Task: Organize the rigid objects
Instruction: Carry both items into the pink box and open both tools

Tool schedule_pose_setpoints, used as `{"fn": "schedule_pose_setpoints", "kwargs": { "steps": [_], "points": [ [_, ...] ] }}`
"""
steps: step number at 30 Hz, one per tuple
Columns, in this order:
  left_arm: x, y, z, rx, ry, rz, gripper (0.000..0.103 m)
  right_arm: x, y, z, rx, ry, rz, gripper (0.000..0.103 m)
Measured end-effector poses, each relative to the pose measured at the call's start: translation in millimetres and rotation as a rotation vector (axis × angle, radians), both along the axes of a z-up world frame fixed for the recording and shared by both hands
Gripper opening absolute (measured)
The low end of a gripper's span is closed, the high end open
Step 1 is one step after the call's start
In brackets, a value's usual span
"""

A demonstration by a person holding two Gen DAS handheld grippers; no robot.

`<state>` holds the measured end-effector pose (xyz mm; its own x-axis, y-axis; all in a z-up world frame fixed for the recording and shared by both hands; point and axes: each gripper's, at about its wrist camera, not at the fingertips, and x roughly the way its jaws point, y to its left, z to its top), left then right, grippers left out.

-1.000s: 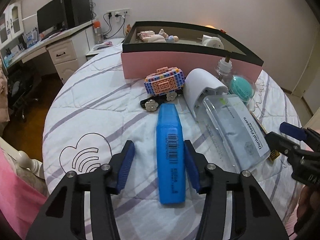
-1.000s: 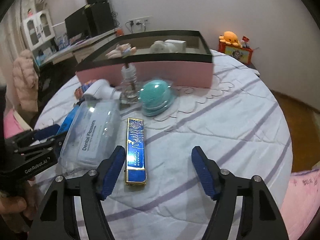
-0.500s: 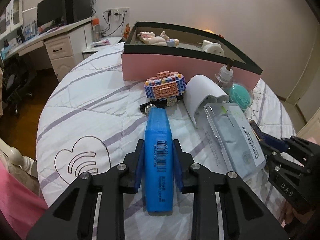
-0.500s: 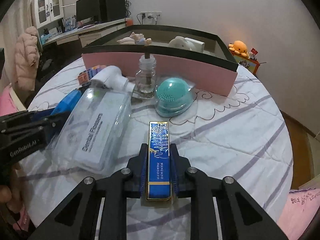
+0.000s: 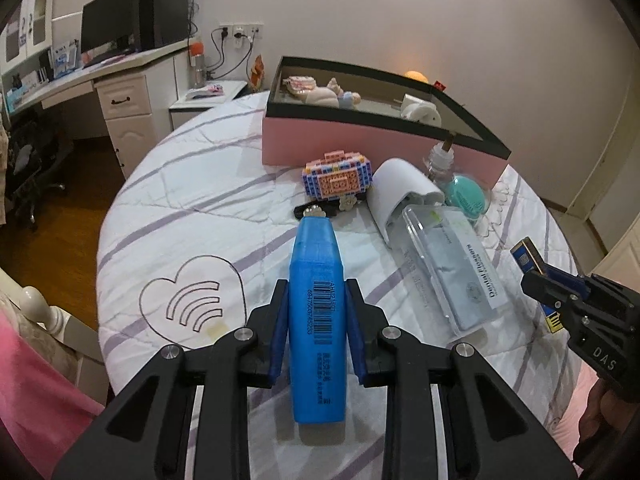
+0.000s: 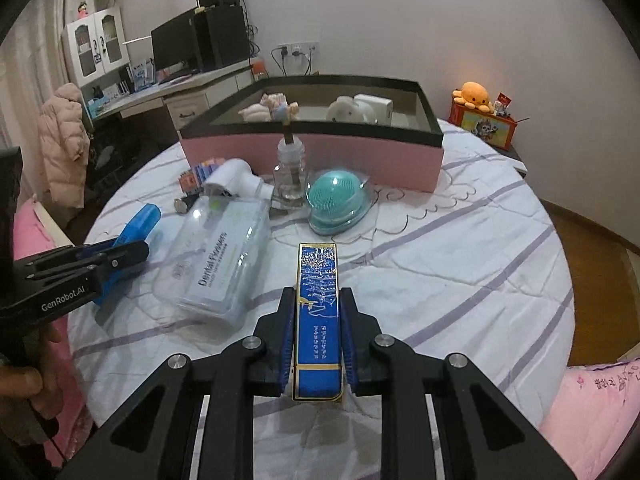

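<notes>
Two grips at once: the left gripper [image 5: 316, 332] fingers clamp the blue marker [image 5: 318, 320], the right gripper [image 6: 318, 344] fingers clamp the blue case [image 6: 318, 320], both short of the pink box [image 6: 320, 152], probably bound there.

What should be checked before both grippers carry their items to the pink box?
1. Left gripper shut on the blue highlighter, pads on both sides: ok.
2. Right gripper shut on the blue and gold case: ok.
3. Pink box open on top, bare floor showing inside: ok.
4. Straight path to the box free: not ok; the glass bottle, teal brush and brick toy stand before it.
5. Both items lifted off the bedspread: cannot tell.
</notes>
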<state>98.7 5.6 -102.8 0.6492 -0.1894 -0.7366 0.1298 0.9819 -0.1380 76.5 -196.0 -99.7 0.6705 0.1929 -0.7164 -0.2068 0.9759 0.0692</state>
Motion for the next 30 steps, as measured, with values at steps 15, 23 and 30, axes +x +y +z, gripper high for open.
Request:
{"fn": "schedule_pose_setpoints", "kwargs": {
  "steps": [15, 23, 30],
  "points": [
    [39.0, -10.0, 83.4, 0.021, -0.170, -0.023, 0.026, 53.6, 4.4, 82.8, 0.007, -0.132, 0.051, 0.020],
    [120.6, -34.1, 114.2, 0.022, -0.194, -0.048, 0.026, 143.8, -8.5, 104.7, 0.045, -0.100, 0.016, 0.020],
    [189.8, -71.1, 83.7, 0.014, -0.097, -0.084, 0.027, 214.5, -27.0, 65.1, 0.051, 0.024, -0.060, 0.020]
  ]
}}
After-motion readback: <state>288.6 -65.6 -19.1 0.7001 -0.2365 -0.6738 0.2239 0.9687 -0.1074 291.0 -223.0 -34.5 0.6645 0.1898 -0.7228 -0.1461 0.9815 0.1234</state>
